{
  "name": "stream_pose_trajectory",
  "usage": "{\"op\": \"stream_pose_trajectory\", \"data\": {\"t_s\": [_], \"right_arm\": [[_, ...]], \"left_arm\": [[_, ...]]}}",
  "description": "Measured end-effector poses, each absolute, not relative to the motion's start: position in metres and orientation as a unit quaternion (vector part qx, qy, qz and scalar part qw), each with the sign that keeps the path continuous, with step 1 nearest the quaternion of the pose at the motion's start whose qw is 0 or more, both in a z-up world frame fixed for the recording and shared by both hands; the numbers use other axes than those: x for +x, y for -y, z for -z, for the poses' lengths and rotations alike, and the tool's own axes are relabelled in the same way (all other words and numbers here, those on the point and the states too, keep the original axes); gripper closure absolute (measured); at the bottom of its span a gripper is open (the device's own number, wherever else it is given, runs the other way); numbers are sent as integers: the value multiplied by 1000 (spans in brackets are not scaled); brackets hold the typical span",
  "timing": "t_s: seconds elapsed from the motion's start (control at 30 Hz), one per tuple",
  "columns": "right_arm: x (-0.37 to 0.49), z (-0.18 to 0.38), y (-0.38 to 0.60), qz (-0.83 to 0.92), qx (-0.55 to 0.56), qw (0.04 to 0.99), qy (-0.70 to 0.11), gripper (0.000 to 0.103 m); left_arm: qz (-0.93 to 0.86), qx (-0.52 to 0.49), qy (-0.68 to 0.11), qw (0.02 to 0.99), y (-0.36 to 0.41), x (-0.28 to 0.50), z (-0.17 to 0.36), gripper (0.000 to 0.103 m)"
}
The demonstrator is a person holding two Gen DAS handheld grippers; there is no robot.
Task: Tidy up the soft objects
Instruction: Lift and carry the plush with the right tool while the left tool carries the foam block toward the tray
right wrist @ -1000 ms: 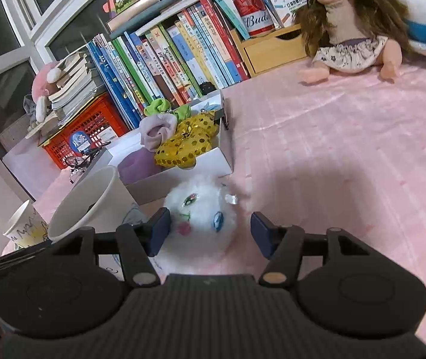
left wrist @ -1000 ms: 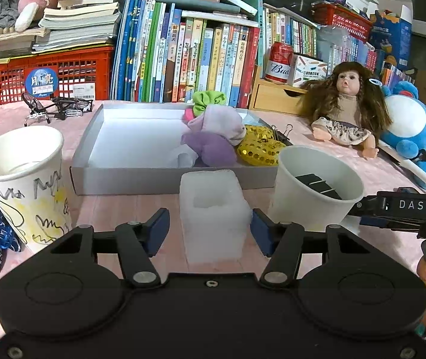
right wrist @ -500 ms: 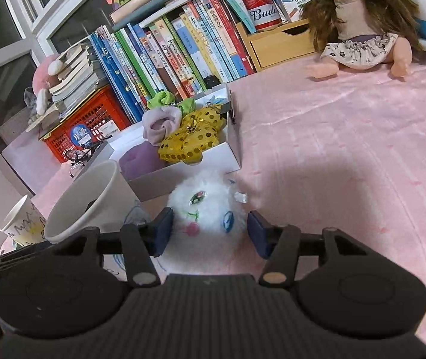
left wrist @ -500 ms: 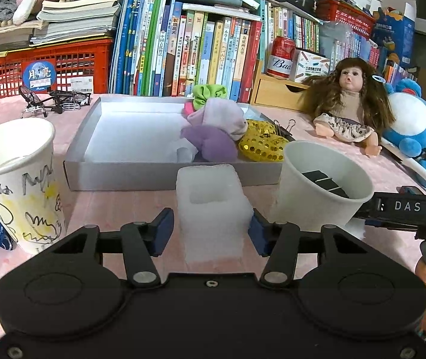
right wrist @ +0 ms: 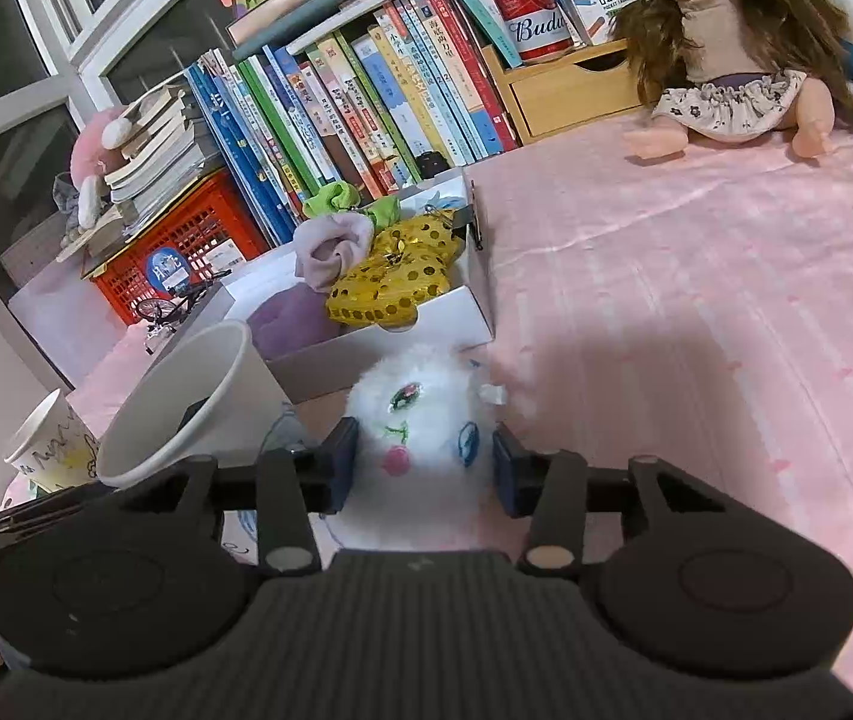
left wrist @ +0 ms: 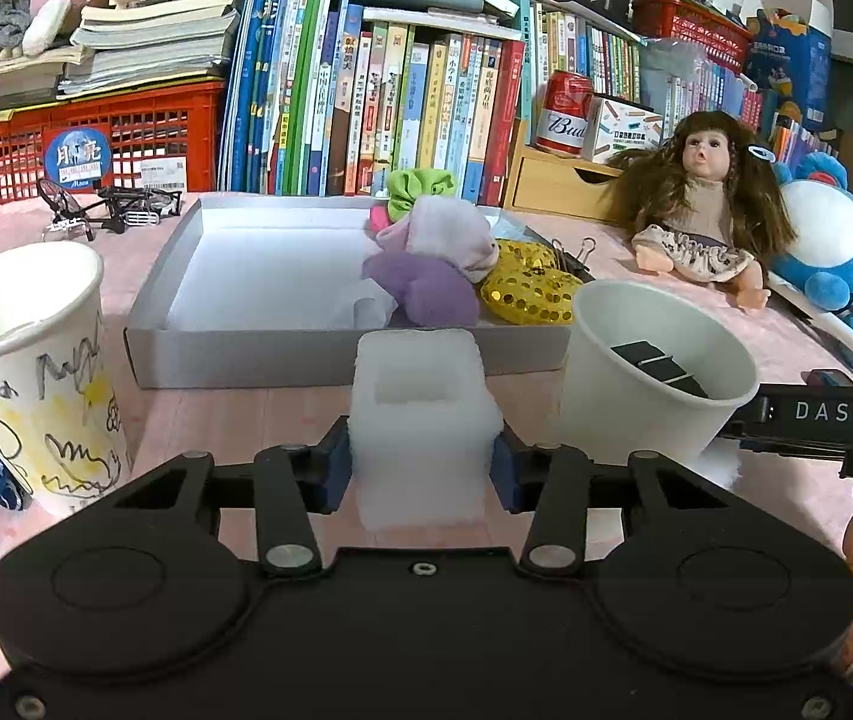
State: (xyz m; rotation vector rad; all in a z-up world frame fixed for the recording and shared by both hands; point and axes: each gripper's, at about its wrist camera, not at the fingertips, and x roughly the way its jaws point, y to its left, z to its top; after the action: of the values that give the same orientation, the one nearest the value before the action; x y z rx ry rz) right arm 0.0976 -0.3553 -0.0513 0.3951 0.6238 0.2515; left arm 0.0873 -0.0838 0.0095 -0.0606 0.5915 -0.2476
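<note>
My left gripper (left wrist: 420,468) is shut on a white foam block (left wrist: 423,414) on the pink tablecloth, just in front of the grey tray (left wrist: 234,354). The tray holds a purple cloth (left wrist: 426,288), a pale lilac cloth (left wrist: 444,234), a green scrunchie (left wrist: 420,189) and a gold sequin pouch (left wrist: 525,288). My right gripper (right wrist: 423,465) is shut on a white fluffy toy with a drawn face (right wrist: 420,420), beside the tray's near corner (right wrist: 462,312).
A plain white paper cup (left wrist: 654,372) with dark cards stands right of the foam block; a scribbled paper cup (left wrist: 24,360) stands left. A doll (left wrist: 702,204), blue plush (left wrist: 834,240), books, red crate (left wrist: 96,138) and a beer can line the back.
Both grippers have closed: the left fingers came in onto the foam block, the right fingers onto the fluffy toy. Both cameras moved slightly forward.
</note>
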Motion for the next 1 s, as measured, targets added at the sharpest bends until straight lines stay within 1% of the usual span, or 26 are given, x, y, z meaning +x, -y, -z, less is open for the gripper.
{"op": "stream_pose_trajectory", "data": {"t_s": [0.4, 0.57, 0.7, 1.0], "right_arm": [[94, 35, 363, -100, 188, 935, -284, 55], [94, 18, 371, -82, 182, 944, -264, 55], [97, 2, 373, -77, 174, 950, -249, 55], [113, -39, 357, -83, 143, 960, -225, 55]], "left_arm": [[123, -30, -269, 955, 77, 86, -33, 60], [128, -53, -279, 950, 67, 92, -43, 60], [125, -52, -278, 951, 62, 97, -54, 60], [136, -56, -272, 951, 48, 118, -97, 60]]}}
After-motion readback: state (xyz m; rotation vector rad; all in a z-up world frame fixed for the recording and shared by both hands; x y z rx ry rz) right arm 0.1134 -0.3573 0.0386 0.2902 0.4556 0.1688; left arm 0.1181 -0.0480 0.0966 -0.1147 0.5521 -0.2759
